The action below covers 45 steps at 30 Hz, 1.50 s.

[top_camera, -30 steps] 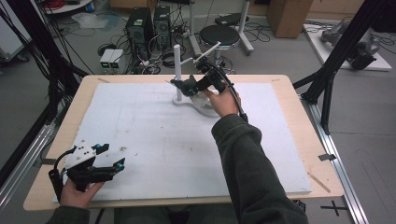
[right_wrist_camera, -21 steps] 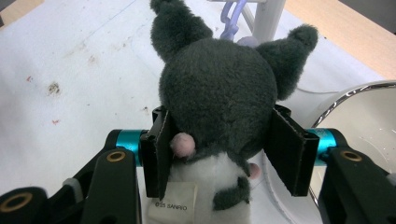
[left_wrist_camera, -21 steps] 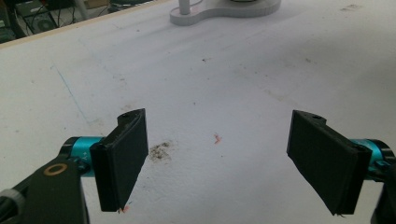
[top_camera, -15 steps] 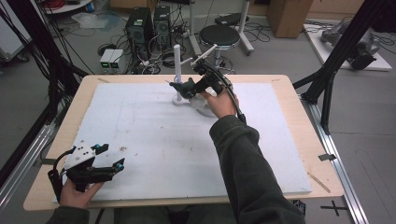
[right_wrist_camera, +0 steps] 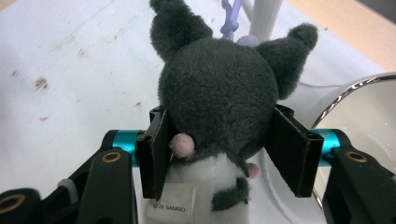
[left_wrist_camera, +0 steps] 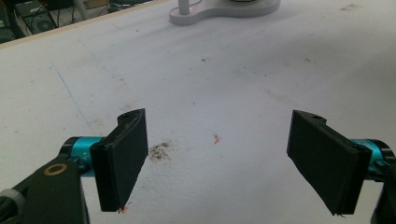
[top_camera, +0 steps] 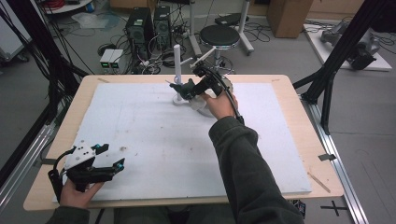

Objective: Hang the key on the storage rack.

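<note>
High view: the right gripper (top_camera: 183,88) held a dark plush toy (top_camera: 186,87) beside the white stand (top_camera: 177,70) at the counter's (top_camera: 280,84) far edge.

Left gripper view: jaws wide, bare.

Right gripper view: the jaws, just opening, flanked the toy's head, pads touching, beside a white bowl (right_wrist_camera: 364,107).

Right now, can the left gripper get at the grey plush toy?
Probably not: the left gripper sits at the near corner, and the plush toy is far across the mat, between the jaws of the right gripper, which have just been opening.
</note>
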Available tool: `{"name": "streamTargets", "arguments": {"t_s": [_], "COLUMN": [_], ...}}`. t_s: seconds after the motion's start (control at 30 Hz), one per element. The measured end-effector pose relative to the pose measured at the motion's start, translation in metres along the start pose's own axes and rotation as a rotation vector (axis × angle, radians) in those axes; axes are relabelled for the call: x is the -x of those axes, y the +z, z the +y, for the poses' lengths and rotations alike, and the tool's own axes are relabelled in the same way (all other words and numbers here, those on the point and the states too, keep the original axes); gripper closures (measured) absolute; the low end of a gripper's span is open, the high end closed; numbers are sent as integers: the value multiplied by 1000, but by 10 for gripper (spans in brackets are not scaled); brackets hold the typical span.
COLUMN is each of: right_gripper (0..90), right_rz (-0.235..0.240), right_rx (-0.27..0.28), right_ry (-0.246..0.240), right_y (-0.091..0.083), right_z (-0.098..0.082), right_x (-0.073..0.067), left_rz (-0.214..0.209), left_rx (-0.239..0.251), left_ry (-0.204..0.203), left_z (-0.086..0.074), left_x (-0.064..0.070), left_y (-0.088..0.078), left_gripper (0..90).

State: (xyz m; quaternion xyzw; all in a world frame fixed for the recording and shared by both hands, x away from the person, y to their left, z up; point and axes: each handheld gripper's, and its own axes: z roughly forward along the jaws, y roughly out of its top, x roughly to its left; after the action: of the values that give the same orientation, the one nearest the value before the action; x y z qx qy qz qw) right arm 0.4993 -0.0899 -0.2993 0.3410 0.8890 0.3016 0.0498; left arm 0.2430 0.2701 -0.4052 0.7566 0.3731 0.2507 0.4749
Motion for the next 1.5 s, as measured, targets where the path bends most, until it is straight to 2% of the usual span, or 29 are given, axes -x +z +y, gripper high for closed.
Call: {"name": "streamTargets", "arguments": {"t_s": [0.07,0.13,0.17,0.27,0.53,0.77,0.83,0.97,1.03,1.1,1.2,1.4,1.5], "right_gripper": [388,380,379,361,316,273,272,238,215,216,215,199,198], "right_rz": [5,7,15,7,34,62,58,60,69,62,61,61,56], "right_rx": [-26,-40,-32,-1,10,48,78,74,43,47,97,102,128], "right_ry": [28,34,43,27,33,0,-24,-8,10,-16,-18,-1,-3], "right_y": [5,7,6,3,-3,-9,-10,-10,-11,-14,-19,-22,-26], "right_z": [-3,-5,-5,-4,-6,-7,-10,-19,-21,-23,-28,-40,-45], "right_x": [3,5,4,4,2,-6,-7,-6,-6,-8,-9,-7,-9], "left_rz": [1,-1,-1,-1,0,3,1,-2,-4,-3,4,4,3], "left_rx": [0,-1,-1,-3,-1,-5,-3,-1,-6,-9,-3,-4,-5], "left_ry": [0,4,5,7,2,6,5,2,6,10,-1,-2,0], "left_z": [0,0,0,0,0,1,1,1,1,1,0,0,0], "left_x": [0,0,0,0,0,0,1,2,2,2,1,1,1], "left_y": [0,0,0,1,0,0,1,1,2,2,0,0,0], "left_gripper": [210,210,210,210,210,210,210,210,210,210,210,210,210]}}
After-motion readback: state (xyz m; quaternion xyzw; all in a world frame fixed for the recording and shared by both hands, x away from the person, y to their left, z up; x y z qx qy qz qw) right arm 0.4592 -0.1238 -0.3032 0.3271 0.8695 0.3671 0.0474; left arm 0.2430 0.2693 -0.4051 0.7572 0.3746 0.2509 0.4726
